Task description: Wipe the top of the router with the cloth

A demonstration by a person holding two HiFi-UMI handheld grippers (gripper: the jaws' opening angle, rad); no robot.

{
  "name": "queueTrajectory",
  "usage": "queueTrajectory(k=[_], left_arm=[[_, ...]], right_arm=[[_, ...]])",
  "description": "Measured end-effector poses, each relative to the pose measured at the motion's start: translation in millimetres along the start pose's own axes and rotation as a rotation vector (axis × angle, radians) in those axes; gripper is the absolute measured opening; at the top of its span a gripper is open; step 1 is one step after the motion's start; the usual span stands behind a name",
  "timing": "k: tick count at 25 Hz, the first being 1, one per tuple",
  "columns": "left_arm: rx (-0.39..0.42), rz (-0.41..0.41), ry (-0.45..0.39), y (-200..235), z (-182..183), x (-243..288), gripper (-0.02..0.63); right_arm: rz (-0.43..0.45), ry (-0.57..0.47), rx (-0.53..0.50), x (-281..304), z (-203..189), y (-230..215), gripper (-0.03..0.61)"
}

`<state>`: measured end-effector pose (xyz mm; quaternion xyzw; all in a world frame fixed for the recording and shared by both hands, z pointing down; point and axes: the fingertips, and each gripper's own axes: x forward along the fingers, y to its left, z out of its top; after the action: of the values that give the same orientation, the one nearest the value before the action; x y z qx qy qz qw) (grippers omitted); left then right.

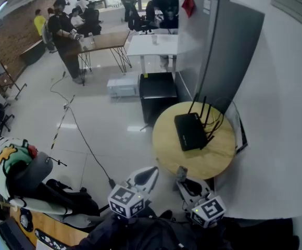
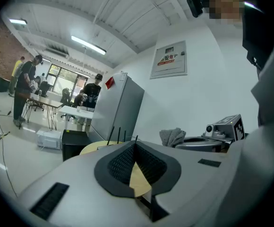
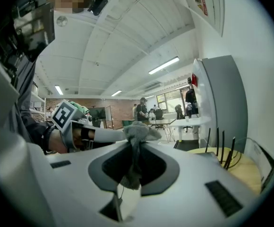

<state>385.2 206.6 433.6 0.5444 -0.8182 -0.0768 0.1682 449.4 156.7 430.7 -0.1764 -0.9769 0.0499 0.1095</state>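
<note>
The black router, its antennas up, lies on the round wooden table by the wall. Both grippers hover just off the table's near edge, short of the router. My right gripper is shut on a grey cloth; in the right gripper view the cloth bunches above the jaws, and the router's antennas rise ahead to the right. My left gripper is shut with nothing in it, its jaws meeting at a point. From the left gripper view the cloth shows to the right.
A tall grey cabinet stands behind the table, a black box on the floor to its left. A cable crosses the floor. A helmet and dark bag lie at the lower left. People stand at desks far back.
</note>
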Motion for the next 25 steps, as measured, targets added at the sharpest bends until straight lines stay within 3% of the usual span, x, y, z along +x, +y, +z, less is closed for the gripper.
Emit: queueTrajectory(k=[12,25], left_arm=[[-0.024,0.027,-0.004,63,15,14,0.002],[-0.062,-0.092,-0.012,185,76,66,0.002]], right_arm=[[0.032,0.031,0.008,70,2,-12,0.071],[-0.085,0.095,0.002,200,34,-56,0.072]])
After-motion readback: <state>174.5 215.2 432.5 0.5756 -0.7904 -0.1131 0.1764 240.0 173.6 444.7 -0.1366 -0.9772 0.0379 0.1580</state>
